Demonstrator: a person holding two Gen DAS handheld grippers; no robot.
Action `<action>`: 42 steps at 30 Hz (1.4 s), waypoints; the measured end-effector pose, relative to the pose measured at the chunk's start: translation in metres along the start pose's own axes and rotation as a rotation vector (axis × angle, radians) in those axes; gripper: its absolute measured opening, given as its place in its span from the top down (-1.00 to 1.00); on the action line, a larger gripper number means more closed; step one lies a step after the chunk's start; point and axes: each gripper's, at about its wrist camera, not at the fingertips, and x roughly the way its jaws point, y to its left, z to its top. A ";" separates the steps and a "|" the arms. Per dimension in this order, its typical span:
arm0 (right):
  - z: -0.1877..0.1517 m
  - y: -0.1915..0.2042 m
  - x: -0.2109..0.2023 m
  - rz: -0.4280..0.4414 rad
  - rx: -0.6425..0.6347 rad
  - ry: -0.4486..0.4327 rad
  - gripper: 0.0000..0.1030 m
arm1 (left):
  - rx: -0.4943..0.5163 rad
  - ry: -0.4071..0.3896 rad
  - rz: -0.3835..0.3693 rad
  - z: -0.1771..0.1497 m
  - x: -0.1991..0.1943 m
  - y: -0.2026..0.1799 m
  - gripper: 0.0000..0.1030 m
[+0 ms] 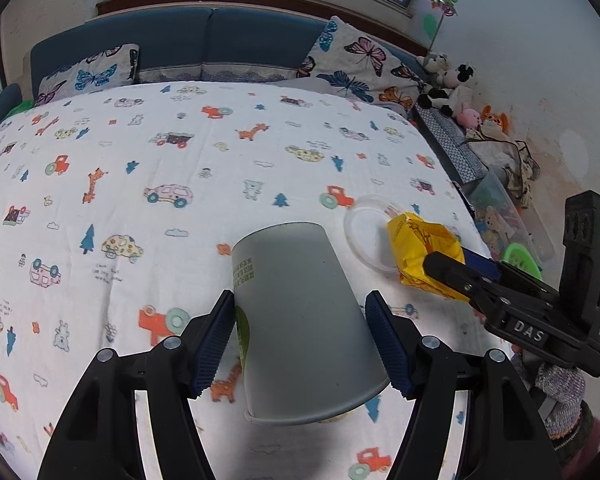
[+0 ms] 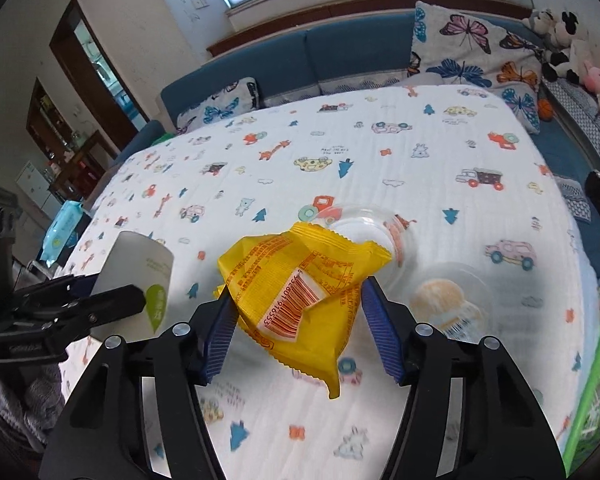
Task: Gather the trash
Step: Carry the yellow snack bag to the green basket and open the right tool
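My left gripper (image 1: 302, 342) is shut on a white paper cup (image 1: 300, 320), held upside down with its mouth toward the camera, above the bed. The cup also shows in the right wrist view (image 2: 140, 280). My right gripper (image 2: 296, 320) is shut on a crumpled yellow snack wrapper (image 2: 300, 300) with a barcode; it also shows in the left wrist view (image 1: 424, 256) to the right of the cup. A clear plastic lid (image 2: 364, 228) lies on the sheet just beyond the wrapper. A second clear lid with a label (image 2: 452, 304) lies to its right.
The bed has a white sheet printed with cars and giraffes (image 1: 180, 160). Butterfly pillows (image 1: 352, 64) and a blue headboard stand at the far end. Stuffed toys (image 1: 448, 84) and a clear storage box (image 1: 500, 208) line the right side. A green basket (image 2: 596, 380) is at the right edge.
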 end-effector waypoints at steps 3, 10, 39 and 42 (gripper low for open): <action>-0.007 -0.004 -0.017 0.005 0.002 -0.021 -0.19 | 0.013 0.000 -0.012 -0.004 -0.003 -0.012 -0.25; -0.031 -0.025 -0.064 -0.018 0.018 -0.067 -0.19 | 0.069 0.006 -0.052 -0.013 -0.007 -0.047 -0.25; -0.134 -0.220 -0.196 -0.377 0.265 -0.129 -0.38 | 0.336 0.068 -0.197 -0.025 0.030 -0.244 -0.25; -0.140 -0.233 -0.198 -0.382 0.290 -0.126 -0.45 | 0.355 0.077 -0.205 -0.026 0.036 -0.262 -0.25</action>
